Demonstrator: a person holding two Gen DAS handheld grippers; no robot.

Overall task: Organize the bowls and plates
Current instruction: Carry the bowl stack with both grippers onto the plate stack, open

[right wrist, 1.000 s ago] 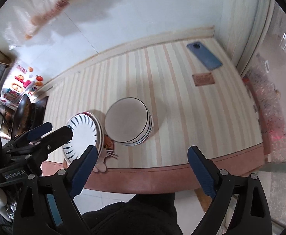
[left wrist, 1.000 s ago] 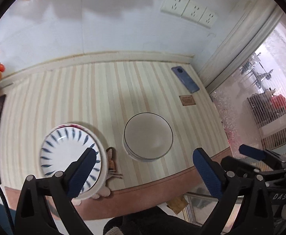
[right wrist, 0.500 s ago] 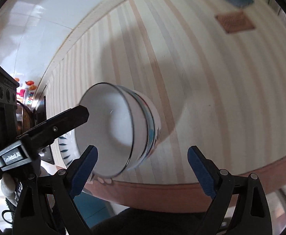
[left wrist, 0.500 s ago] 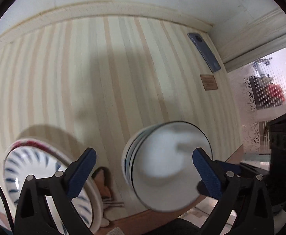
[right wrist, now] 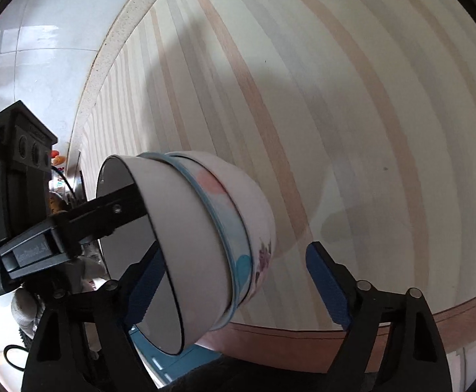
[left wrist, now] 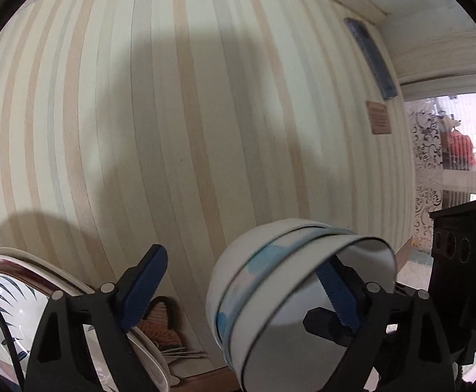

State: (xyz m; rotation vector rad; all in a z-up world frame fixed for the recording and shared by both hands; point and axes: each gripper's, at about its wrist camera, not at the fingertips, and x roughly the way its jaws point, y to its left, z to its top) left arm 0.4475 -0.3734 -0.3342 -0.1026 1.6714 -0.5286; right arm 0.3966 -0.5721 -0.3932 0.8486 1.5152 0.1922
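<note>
Left gripper [left wrist: 241, 289] wide astride stacked bowls' [left wrist: 270, 281] rim, right gripper [right wrist: 238, 281] likewise.

Your left wrist camera looks forward and down, close over the cream striped surface [left wrist: 205, 114], with the stack of nested white bowls [left wrist: 270, 294] at lower right. Your right wrist camera faces the same stack [right wrist: 205, 228] from the opposite side, equally near. Both views share the bowls and the striped surface [right wrist: 352, 98].
</note>
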